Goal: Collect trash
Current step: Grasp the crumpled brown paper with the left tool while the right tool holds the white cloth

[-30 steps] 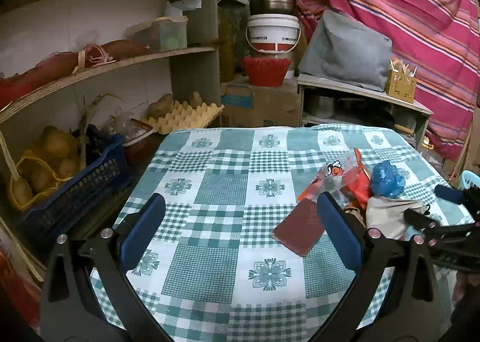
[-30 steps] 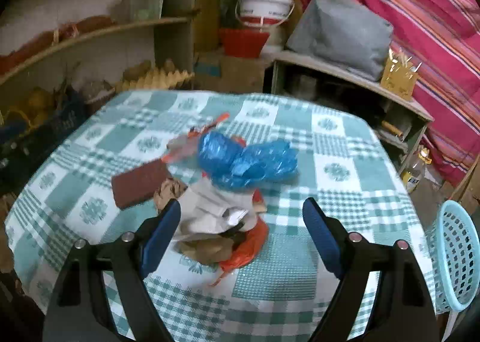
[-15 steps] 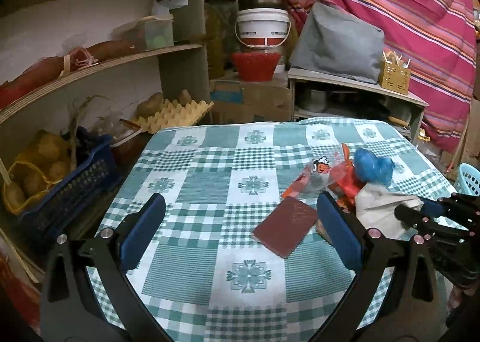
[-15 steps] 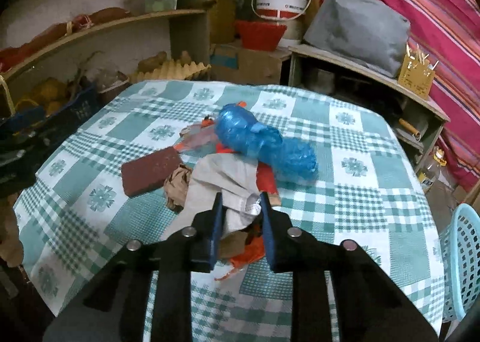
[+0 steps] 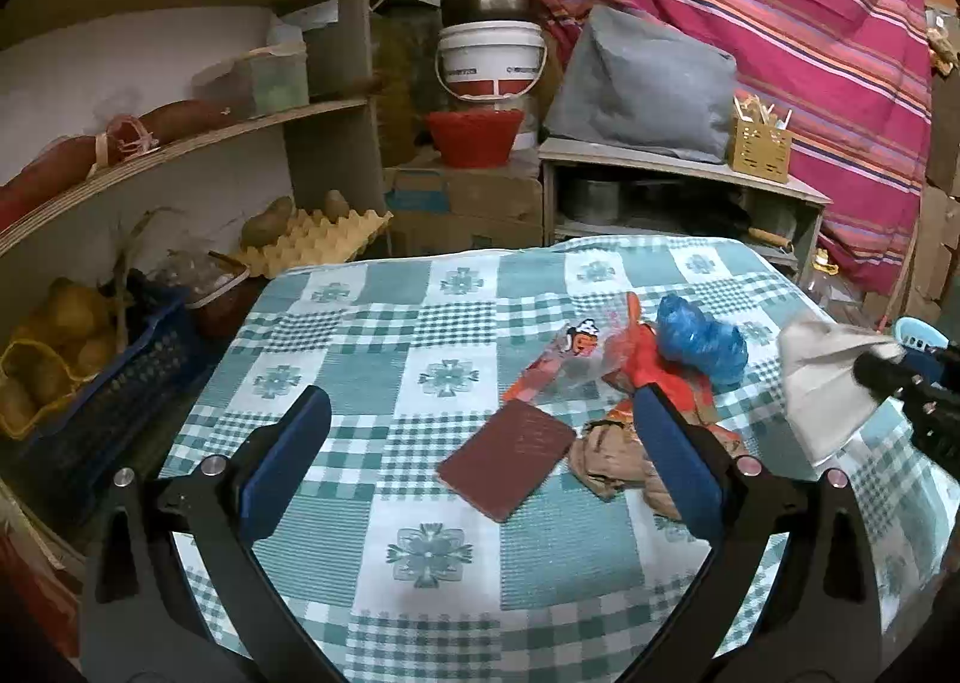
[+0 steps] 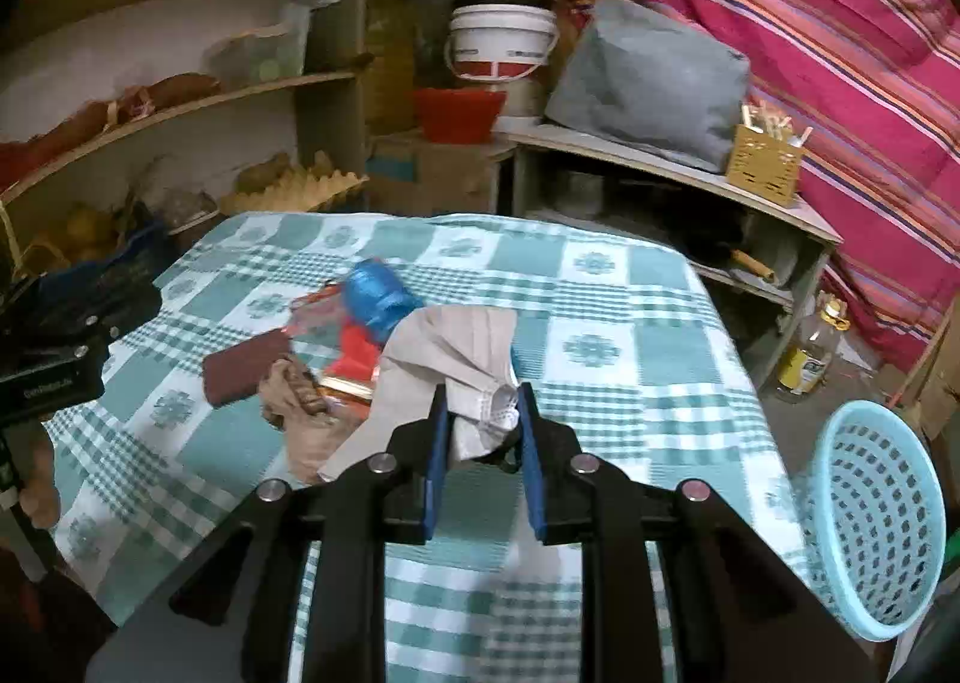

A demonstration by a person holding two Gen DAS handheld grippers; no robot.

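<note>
My right gripper is shut on a beige paper bag and holds it lifted off the checked table; the same beige paper bag hangs at the right edge of the left wrist view. On the cloth lie a blue plastic bag, red wrappers, a printed snack packet, a maroon card and crumpled brown paper. My left gripper stands open above the table, just short of the maroon card.
A light blue basket sits on the floor off the table's right side. Wooden shelves with potatoes, an egg tray and a dark blue crate run along the left. A low bench with a grey bag stands behind.
My right gripper went from open to shut on the beige bag, then lifted it and carried it rightwards off the pile. My left gripper drifted sideways, staying open.
</note>
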